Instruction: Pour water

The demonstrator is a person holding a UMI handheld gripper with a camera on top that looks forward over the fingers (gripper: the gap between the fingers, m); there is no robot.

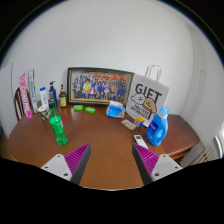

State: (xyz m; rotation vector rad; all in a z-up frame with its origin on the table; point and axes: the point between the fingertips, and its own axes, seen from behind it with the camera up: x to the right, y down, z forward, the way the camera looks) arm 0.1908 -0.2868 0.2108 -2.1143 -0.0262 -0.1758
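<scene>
My gripper [112, 158] is open and empty above the brown wooden table [100, 135]; bare tabletop shows between its fingers, whose magenta pads [76, 156] face each other. A green bottle [58, 128] stands on the table ahead and to the left of the left finger. A blue jug [157, 125] stands ahead and to the right, beyond the right finger. A small blue cup-like container [118, 109] sits further back in front of a white bag.
A framed group photo [99, 86] leans on the white wall at the back. A white bag marked GIFT [146, 98] stands to its right. Several bottles [50, 95] and a pink-striped pack [26, 92] stand at the back left. A white remote-like thing [140, 123] lies by the jug.
</scene>
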